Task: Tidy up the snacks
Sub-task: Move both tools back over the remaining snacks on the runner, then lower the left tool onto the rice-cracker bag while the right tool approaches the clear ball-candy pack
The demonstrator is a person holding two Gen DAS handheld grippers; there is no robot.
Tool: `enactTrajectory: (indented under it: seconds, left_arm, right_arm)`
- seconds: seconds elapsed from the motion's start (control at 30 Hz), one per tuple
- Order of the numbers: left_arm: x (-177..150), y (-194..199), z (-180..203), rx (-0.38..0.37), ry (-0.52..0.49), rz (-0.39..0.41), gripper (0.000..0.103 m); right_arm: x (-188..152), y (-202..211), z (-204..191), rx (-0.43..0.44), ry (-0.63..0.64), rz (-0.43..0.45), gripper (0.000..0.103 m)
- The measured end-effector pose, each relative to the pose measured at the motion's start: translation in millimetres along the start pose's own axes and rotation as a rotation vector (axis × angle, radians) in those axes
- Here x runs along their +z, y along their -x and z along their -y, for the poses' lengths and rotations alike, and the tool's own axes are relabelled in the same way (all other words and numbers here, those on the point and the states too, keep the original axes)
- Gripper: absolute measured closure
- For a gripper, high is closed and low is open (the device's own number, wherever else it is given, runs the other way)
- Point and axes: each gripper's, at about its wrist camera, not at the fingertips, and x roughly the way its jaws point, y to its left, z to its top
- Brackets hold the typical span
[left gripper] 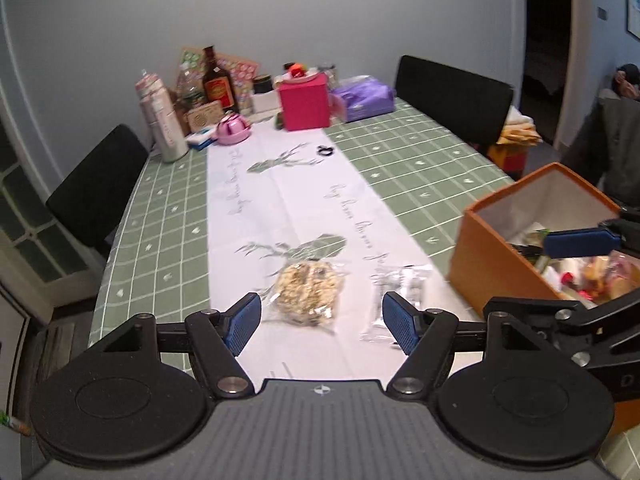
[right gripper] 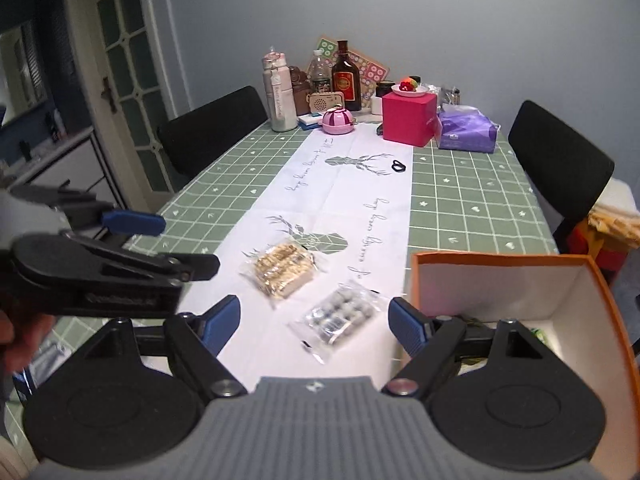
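Between the left claw's [left gripper: 322,322] wide-spread, empty blue pads lies a clear bag of puffed-grain snack [left gripper: 306,294] on the bench's white runner [left gripper: 280,200]. Right claw [right gripper: 314,326] likewise wide and empty above a clear pack of grey-blue sweets [right gripper: 340,316]. Both packs rest on the bench, just beside the orange box [left gripper: 500,264]. Left view shows assorted wrapped snacks inside the box, blurred; right view shows mostly its white inner wall. Bench's far end holds a pink box [right gripper: 408,118], bottles, and a purple tissue pack [right gripper: 466,132].
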Motion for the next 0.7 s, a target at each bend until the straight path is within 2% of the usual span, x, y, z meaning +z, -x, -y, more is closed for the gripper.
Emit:
enactTrajectory:
  seconds: [0.13,0.23,0.3,0.4,0.53,0.7]
  left_arm:
    - [-11.1,-24.0,-16.4,0.027,0.072,-0.016,0.021]
    - [-18.0,-40.9,-26.5,0.045,0.103,-0.03,0.02]
    - [-20.9,-49.4,-30.9,0.06,0.095,-0.034,0.02]
    - [-21.5,-62.7,-32.3,0.067,0.031,-0.022,0.02]
    - [-18.4,-83.1,-32.8,0.016,-0.028,-0.035,0.02]
    - [-13.9,-112.4,-40.0,-0.059,-0.033,-0.043,0.015]
  right_arm:
    - [-7.8,-24.8,-4.4,-0.01,-0.154,0.012,0.024]
    - [-18.2,-45.6,-8.5,-0.036,-0.211,-0.017,0.024]
    - [-25.5,-59.8,-11.0,-0.064,-0.226,-0.045,0.025]
    - [-31.1,-80.2,-7.5,-0.094,-0.252,-0.081,0.034]
    - [-32.7,-105.4,6.0,-0.12,-0.358,-0.125,0.035]
    - [-30.2,-131.9,18.1,-0.168,-0.457,-0.159,0.035]
